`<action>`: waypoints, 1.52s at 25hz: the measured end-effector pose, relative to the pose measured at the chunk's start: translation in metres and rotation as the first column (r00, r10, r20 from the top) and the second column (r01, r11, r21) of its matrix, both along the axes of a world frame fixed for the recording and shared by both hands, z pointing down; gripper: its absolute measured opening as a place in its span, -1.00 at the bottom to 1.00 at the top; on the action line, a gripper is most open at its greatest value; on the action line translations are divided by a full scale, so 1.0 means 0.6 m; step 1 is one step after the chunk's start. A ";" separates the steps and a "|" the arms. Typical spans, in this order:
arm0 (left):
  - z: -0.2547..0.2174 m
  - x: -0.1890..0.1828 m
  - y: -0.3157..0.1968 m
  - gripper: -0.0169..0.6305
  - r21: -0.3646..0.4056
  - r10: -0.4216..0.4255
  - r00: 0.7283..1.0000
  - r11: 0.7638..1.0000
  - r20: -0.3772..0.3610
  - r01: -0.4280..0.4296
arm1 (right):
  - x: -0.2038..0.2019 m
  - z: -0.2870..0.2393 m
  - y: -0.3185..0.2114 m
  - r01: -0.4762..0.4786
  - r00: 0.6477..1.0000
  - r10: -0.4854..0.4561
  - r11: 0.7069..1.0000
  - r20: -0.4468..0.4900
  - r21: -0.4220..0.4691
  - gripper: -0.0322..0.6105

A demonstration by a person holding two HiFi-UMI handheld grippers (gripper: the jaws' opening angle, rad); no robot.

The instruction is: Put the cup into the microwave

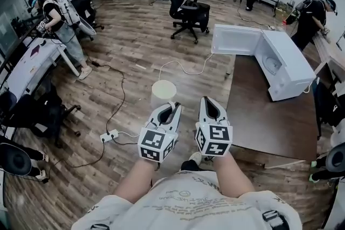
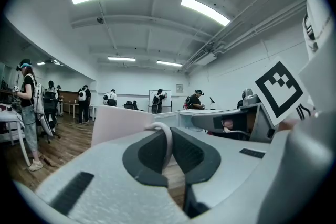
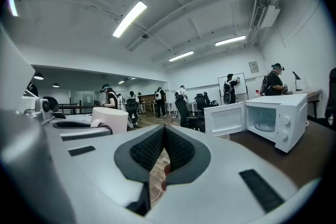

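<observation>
A white cup hangs in front of me over the wooden floor, left of the table. My left gripper is shut on its curved handle, with the cup's body just beyond the jaws. My right gripper is alongside, shut and holding nothing; in its own view the pads meet at the tips. The white microwave stands on the dark brown table ahead to the right, its door swung wide open. The right gripper view shows the microwave's cavity and the cup at left.
A black office chair stands beyond the microwave door. A white cable and a power strip lie on the floor to the left. Desks and several people line the left side and back of the room.
</observation>
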State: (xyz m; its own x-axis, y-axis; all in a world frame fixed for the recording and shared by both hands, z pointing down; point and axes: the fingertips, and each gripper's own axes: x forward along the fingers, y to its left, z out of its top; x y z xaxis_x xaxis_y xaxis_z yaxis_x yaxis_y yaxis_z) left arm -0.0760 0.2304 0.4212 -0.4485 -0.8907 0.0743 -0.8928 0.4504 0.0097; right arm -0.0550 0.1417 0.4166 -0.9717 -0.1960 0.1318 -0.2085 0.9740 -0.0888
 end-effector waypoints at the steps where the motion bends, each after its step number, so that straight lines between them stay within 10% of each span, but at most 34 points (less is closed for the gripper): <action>1: -0.003 -0.016 -0.017 -0.87 0.004 0.007 1.000 1.000 -0.001 -0.007 | -0.017 -0.005 -0.018 -0.007 1.000 0.007 1.000 0.003 0.002 -0.86; 22: -0.027 -0.148 -0.444 -0.87 0.069 0.320 0.947 0.945 -0.010 -0.319 | -0.072 -0.017 -0.439 -0.357 0.934 0.357 0.934 0.004 -0.018 -0.86; 32: 0.005 -0.084 -0.591 -0.87 0.039 0.545 0.838 0.838 -0.027 -0.544 | 0.029 -0.007 -0.541 -0.567 0.824 0.567 0.824 0.015 -0.006 -0.86; 38: 0.025 -0.070 -0.680 -0.87 0.026 0.687 0.725 0.726 -0.046 -0.687 | 0.054 -0.001 -0.596 -0.682 0.731 0.682 0.732 0.015 -0.011 -0.86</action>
State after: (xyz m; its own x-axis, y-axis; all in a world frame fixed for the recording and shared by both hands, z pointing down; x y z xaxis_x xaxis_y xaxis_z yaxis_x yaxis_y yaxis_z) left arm -0.1181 -0.1776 0.4362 0.2903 -0.9542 0.0721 -0.9562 -0.2861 0.0624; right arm -0.0224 -0.2161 0.4162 -0.5796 -0.8062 0.1191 -0.8148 0.5705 -0.1031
